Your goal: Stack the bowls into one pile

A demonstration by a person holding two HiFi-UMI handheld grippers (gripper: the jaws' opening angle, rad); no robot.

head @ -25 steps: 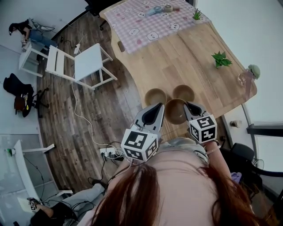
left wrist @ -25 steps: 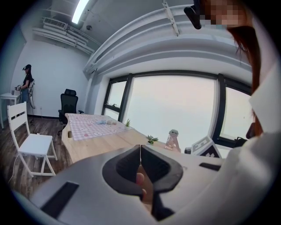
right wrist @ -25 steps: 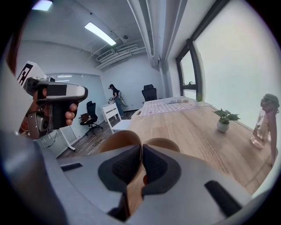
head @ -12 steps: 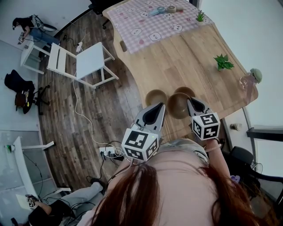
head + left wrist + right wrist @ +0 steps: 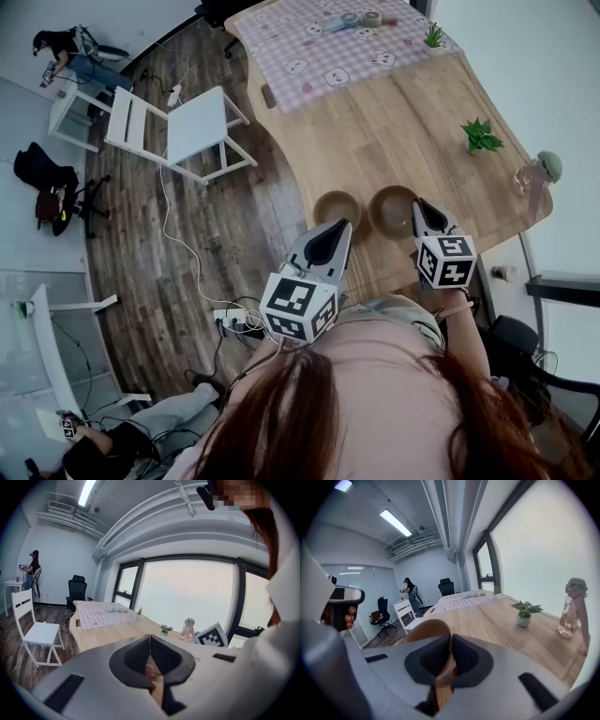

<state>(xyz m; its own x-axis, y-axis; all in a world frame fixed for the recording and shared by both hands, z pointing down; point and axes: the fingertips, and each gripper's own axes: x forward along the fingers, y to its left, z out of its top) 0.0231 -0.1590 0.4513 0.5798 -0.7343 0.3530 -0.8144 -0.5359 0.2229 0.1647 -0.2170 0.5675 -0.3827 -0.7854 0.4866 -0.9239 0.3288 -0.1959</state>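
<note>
A wooden bowl (image 5: pixel 392 212) right of centre is judged mid-carry, rim-gripped by the right tongs (image 5: pixel 420 206), with the left tongs (image 5: pixel 342 225) closed and empty; a centred lowering is called for.

**Daylit office, long wooden desk by the windows**

Dark wood planks cover the floor (image 5: pixel 234 234). A long pale wooden desk (image 5: pixel 403 131) runs beside the window side of the room. A pink checked cloth (image 5: pixel 323 47) covers its far end. A small potted plant (image 5: pixel 480 136) stands near the desk's window-side edge, and a second plant (image 5: pixel 433 36) at the cloth's corner. A clear bottle (image 5: pixel 536 173) stands at the desk's near right corner. A white chair (image 5: pixel 178 127) stands off the left edge, with a white cable (image 5: pixel 169 246) trailing past it to a power strip (image 5: pixel 232 322). Tall dark-framed windows (image 5: pixel 187 597) give flat daylight. Strip lights (image 5: pixel 396 522) glow on the grey ceiling (image 5: pixel 122 498). A black office chair (image 5: pixel 75 590) stands by the white far wall (image 5: pixel 51 564).
</note>
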